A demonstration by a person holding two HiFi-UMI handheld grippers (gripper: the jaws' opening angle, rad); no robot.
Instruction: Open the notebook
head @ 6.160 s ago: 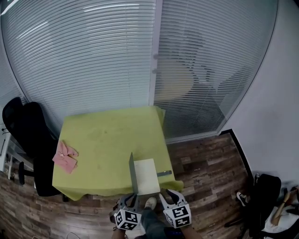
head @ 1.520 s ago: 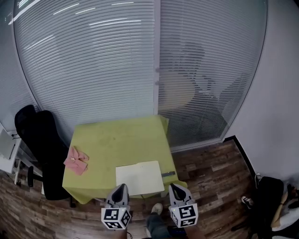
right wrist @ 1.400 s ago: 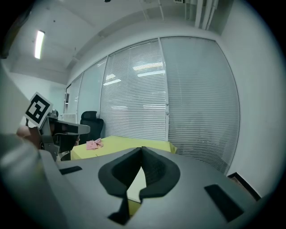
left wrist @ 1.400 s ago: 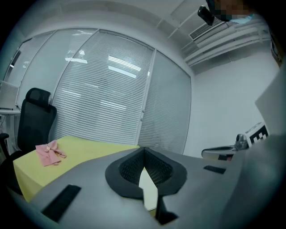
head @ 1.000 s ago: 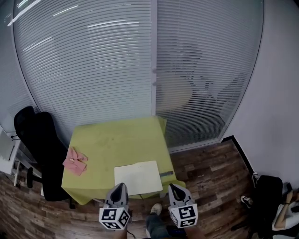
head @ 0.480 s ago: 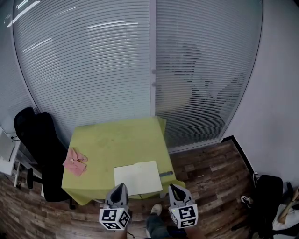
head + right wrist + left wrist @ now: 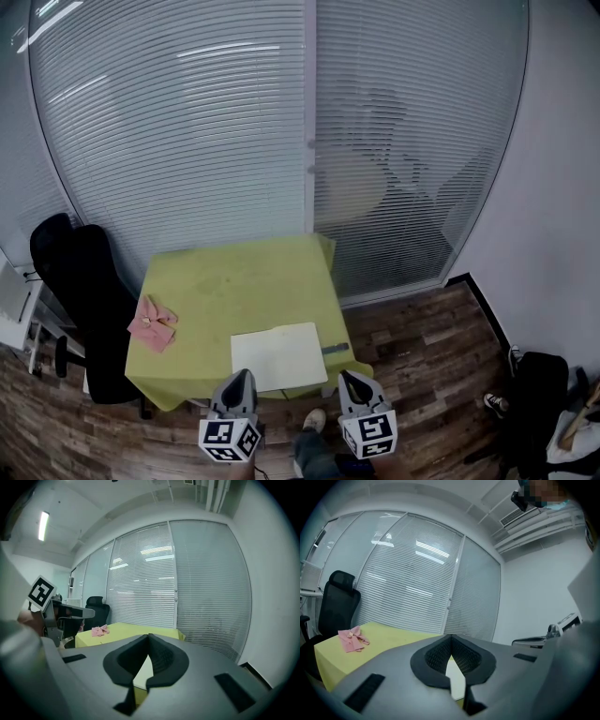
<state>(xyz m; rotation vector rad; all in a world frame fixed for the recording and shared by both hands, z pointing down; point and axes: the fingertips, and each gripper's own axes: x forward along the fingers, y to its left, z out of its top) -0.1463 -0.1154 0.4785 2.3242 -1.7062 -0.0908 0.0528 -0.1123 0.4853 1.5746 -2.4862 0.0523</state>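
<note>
The notebook lies open and flat near the front edge of the yellow-green table, its white pages facing up. My left gripper and right gripper hover side by side just off that front edge, both shut and holding nothing. In the left gripper view the jaws meet, with a strip of white page showing below them. The right gripper view shows the same: closed jaws over a slice of the notebook. Neither gripper touches the notebook.
A pink folded cloth lies at the table's left edge. A small grey strip rests right of the notebook. A black office chair stands left of the table, window blinds behind it, wooden floor around.
Six seconds ago the notebook's cover stood upright by the grippers; now it lies flat and open, and both grippers have drawn back. Over the last second nothing has moved.
</note>
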